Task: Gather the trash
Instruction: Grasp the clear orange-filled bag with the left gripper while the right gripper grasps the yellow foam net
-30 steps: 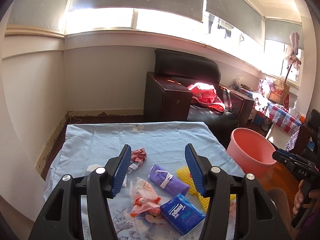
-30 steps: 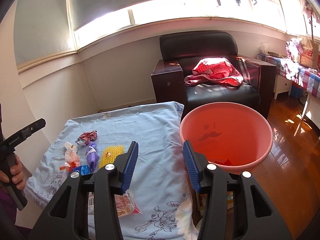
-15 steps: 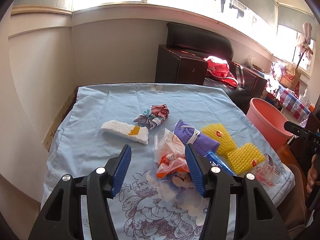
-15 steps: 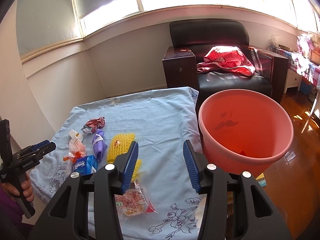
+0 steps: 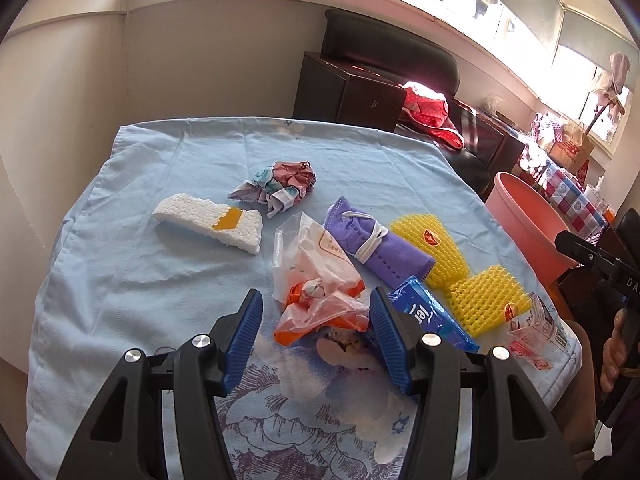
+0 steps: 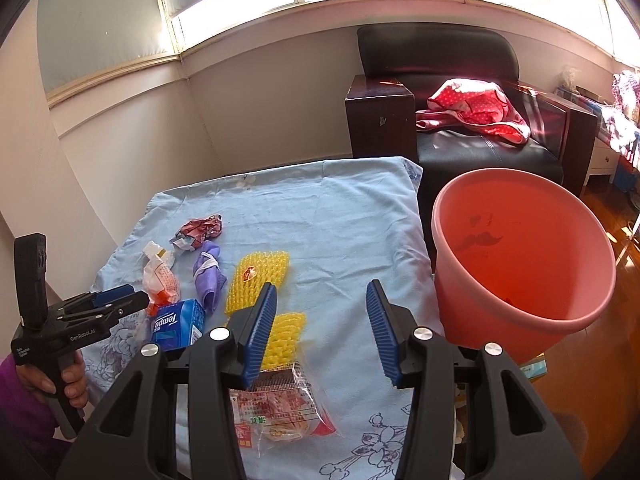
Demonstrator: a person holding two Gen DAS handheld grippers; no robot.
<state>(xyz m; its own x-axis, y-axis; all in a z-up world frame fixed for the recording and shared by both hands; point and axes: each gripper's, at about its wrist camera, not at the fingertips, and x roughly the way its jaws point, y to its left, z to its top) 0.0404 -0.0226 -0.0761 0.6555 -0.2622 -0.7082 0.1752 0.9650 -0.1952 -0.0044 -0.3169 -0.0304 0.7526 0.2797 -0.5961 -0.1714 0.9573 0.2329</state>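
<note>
Trash litters the blue sheet (image 5: 168, 280) (pink bucket (image 6: 520, 264) beside, armchair (image 6: 460, 120) behind)

Bright sun pours in through the windows (image 6: 240, 8), washing them white. Picture edges bend and go dark.

left wrist cam is held low over the cloth-covered table (image 5: 132, 264), faced fwd. right wrist cam is set farther back, twd the bucket (image 6: 520, 264). same trash is seen in both.
</note>
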